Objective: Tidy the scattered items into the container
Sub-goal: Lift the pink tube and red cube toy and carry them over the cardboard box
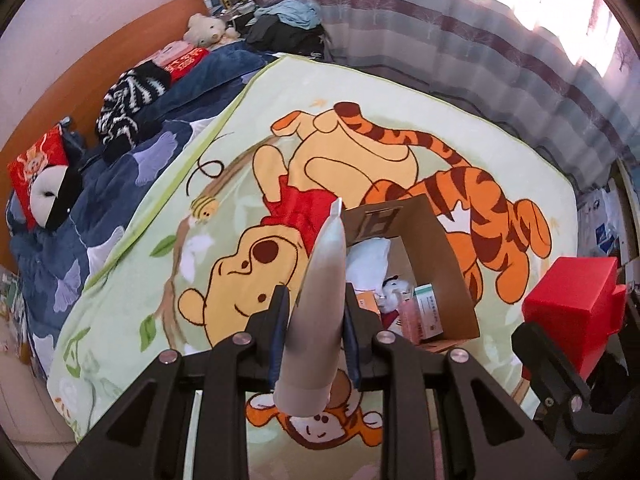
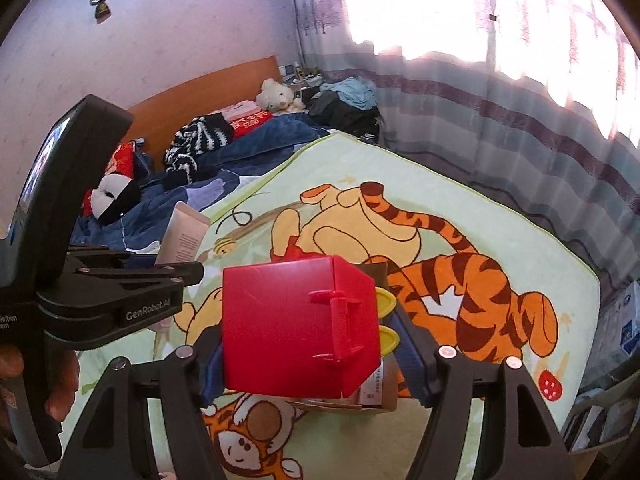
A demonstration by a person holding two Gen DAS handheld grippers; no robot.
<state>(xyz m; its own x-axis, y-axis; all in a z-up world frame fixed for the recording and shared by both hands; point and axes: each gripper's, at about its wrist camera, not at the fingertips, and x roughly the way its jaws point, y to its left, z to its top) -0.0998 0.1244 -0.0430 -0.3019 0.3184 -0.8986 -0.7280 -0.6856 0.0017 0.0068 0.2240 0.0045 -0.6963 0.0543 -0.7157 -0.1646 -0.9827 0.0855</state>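
Two grippers hang above the blanket point(image 1: 168, 184), each clamped on something. The left gripper point(image 1: 316, 332) has its jaws drawn close on a pale tube point(image 1: 320, 304), squeezing its sides; the flat crimped end points away from the camera, the cap end towards it. In the right wrist view the same tube point(image 2: 184, 236) sticks up beyond the left gripper point(image 2: 176, 270). The right gripper point(image 2: 308, 344) has its jaws set wide, pressed on either side of a red box point(image 2: 296, 328) with a moulded latch. The carton point(image 1: 440, 264) sits open on the blanket beneath, holding small packets, a pink bottle and white cloth. The red box point(image 1: 576, 304) shows beside the carton in the left view.
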